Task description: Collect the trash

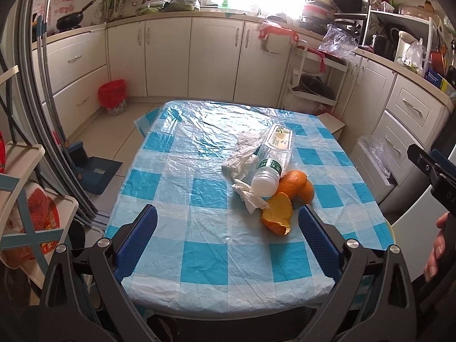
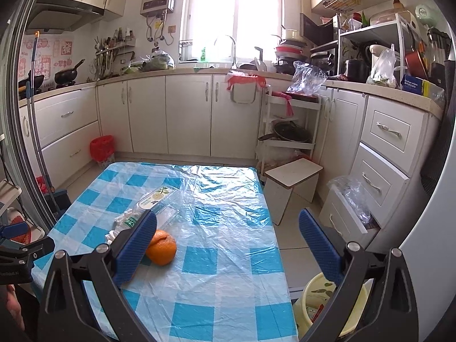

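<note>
On the blue-checked table (image 1: pixel 199 188) lies a heap of trash: an empty clear plastic bottle (image 1: pixel 273 156) on its side, crumpled white tissue (image 1: pixel 242 156), and orange peels (image 1: pixel 278 213) with a rounder piece (image 1: pixel 296 183) behind. My left gripper (image 1: pixel 228 228) hovers open above the table's near edge, the peels just inside its right finger. In the right wrist view the bottle (image 2: pixel 159 202) and orange peel (image 2: pixel 161 246) sit partly behind the left finger of my open right gripper (image 2: pixel 228 236), which is empty. A pale yellow bucket (image 2: pixel 316 302) stands on the floor beside the table.
A red-lined bin (image 1: pixel 112 97) stands on the floor by the far cabinets. A white stool (image 2: pixel 290 185) and a white trolley (image 2: pixel 290 131) stand right of the table. An open drawer (image 2: pixel 347 213) holds plastic bags. A dustpan (image 1: pixel 94 171) lies left of the table.
</note>
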`<action>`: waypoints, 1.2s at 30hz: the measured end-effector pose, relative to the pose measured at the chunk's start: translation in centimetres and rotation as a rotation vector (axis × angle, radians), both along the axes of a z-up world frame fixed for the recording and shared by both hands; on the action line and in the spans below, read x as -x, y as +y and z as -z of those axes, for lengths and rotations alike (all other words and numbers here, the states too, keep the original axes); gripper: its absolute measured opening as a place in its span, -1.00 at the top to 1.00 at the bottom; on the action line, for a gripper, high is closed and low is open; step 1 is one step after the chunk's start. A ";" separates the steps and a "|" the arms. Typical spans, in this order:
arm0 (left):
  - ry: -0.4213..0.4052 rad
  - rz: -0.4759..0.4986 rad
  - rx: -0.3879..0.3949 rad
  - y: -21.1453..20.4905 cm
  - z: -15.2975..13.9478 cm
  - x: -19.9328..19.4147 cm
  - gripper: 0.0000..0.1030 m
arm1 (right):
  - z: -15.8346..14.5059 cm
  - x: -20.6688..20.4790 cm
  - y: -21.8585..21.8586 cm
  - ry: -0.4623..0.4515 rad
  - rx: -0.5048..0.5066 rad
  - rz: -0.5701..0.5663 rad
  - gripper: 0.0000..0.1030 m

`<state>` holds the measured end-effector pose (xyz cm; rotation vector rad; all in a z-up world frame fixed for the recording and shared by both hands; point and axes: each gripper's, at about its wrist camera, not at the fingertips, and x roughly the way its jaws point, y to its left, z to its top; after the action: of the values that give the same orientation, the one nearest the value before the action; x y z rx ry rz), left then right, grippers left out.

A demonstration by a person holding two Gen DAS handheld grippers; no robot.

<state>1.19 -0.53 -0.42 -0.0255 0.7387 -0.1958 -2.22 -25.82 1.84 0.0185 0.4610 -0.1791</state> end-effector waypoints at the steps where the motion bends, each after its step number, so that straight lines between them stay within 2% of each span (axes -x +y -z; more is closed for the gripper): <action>1: 0.001 0.003 0.007 0.0 -0.1 0.0 -0.85 | -0.1 0.1 0.0 -0.002 0.000 -0.002 -0.86; 5: -0.001 0.003 0.022 0.2 -0.1 0.2 -0.85 | 0.0 0.3 0.2 -0.005 0.013 -0.005 -0.86; 22: 0.074 -0.030 0.059 1.6 2.1 -1.9 -0.85 | 1.7 -1.7 1.0 0.052 0.035 -0.039 -0.86; 36: 0.081 -0.026 0.041 1.1 2.4 -2.1 -0.85 | 2.0 -1.9 0.6 0.055 0.037 -0.040 -0.86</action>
<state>3.29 0.57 -2.85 -0.0819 0.8142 -0.1859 -0.30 -25.21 -0.16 -0.0317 0.5129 -0.1488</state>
